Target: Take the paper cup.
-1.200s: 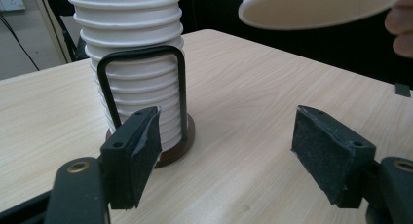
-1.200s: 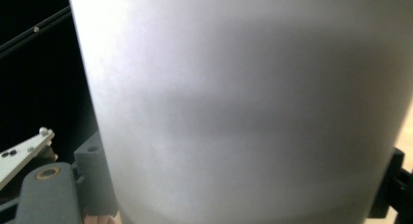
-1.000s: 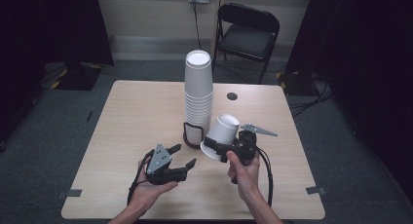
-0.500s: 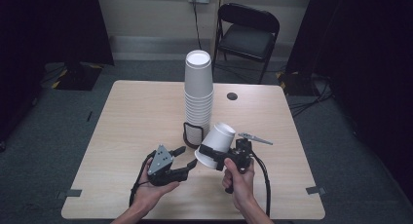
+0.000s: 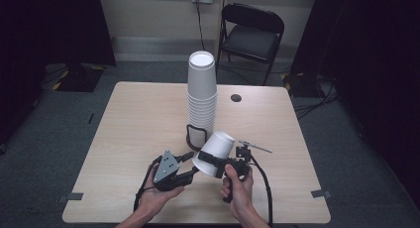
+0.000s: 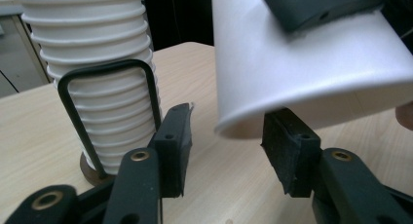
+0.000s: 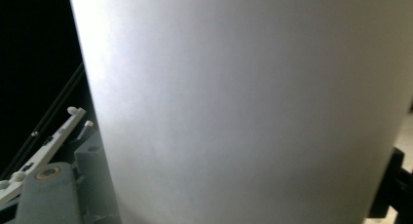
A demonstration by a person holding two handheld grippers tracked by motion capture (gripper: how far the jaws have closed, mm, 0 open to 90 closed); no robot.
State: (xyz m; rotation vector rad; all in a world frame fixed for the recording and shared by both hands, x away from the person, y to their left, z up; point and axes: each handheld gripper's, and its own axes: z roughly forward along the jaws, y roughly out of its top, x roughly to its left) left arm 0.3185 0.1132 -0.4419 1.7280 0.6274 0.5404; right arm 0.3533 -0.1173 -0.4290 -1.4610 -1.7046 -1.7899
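A tall stack of white paper cups (image 5: 202, 89) (image 6: 95, 63) stands mid-table in a holder with a black wire loop (image 5: 196, 134) (image 6: 111, 70). My right gripper (image 5: 212, 157) is shut on a single white cup (image 5: 216, 147) (image 6: 311, 73) (image 7: 243, 107), held tilted above the table with its rim toward the lower left. Just left of that rim is my left gripper (image 5: 192, 163) (image 6: 226, 136), open. In the left gripper view the cup's rim hangs above the gap between the jaws, close over the right one. I cannot tell whether it touches.
The wooden table (image 5: 133, 119) has a small dark round hole (image 5: 236, 97) right of the stack. A black folding chair (image 5: 252, 34) stands behind the table. Cables trail from both grippers toward the table's near edge.
My right gripper has carried the cup down and to the left, tilting it, so its rim now sits at the left gripper's open jaws. The left gripper has barely moved.
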